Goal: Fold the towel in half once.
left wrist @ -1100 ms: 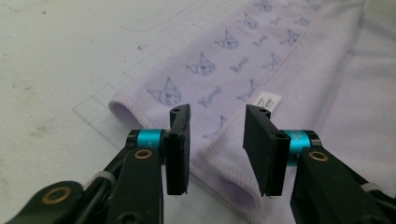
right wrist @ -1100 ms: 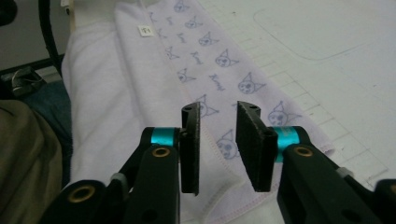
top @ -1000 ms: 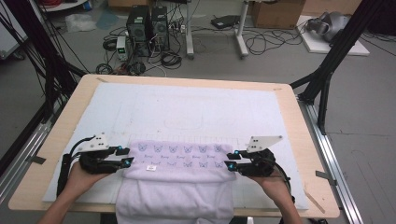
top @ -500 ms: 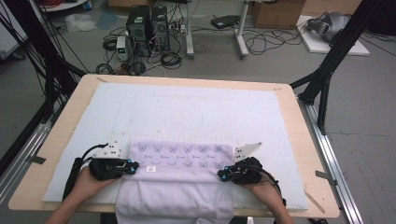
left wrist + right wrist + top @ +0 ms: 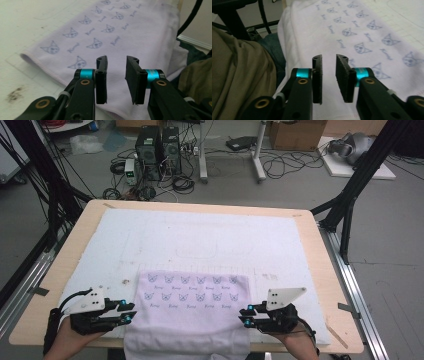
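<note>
small print on towel (image 5: 192,292), illegible

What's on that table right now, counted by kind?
Cat-print towel: 1
White mat: 1
Hand-held tongs: 2, left tongs and right tongs
Total: 4

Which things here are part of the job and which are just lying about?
Part of the job:
- cat-print towel
- left tongs
- right tongs
- white mat

Just lying about:
- computer towers
- floor cables
- cardboard box
</note>
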